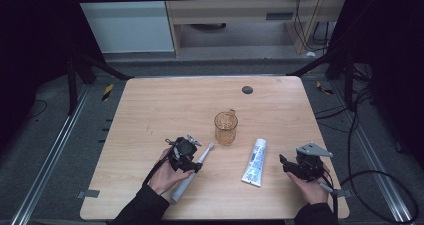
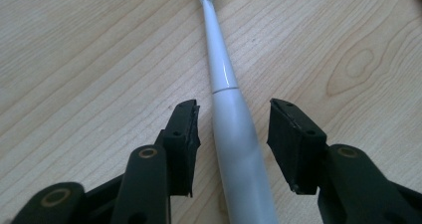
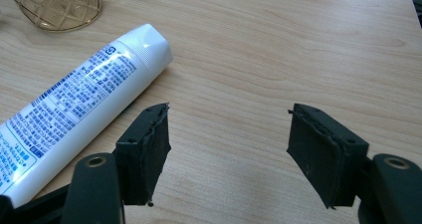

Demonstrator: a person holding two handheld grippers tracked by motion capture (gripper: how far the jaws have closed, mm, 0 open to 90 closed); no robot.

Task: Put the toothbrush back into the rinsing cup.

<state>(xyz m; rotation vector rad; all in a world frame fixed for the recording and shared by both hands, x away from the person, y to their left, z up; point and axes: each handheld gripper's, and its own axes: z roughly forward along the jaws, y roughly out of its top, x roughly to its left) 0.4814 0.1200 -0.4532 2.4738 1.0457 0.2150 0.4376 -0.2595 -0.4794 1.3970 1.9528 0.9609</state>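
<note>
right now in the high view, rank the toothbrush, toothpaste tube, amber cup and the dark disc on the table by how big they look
1. toothbrush, longest, though the left claw covers its middle
2. toothpaste tube, shorter but wider
3. amber cup, close to the tube in bulk, so this order is unsure
4. dark disc, plainly smallest, though farthest from the camera

White toothbrush point(image 2: 234, 139), amber diamond-patterned cup point(image 1: 226, 127), white tube point(image 3: 74, 109) (blue print).

From my remote station, the table point(image 1: 150, 115) is evenly lit from above; its surroundings fall dark, glare streaks the toothpaste tube point(image 3: 84, 94), shadows stay soft.
</note>
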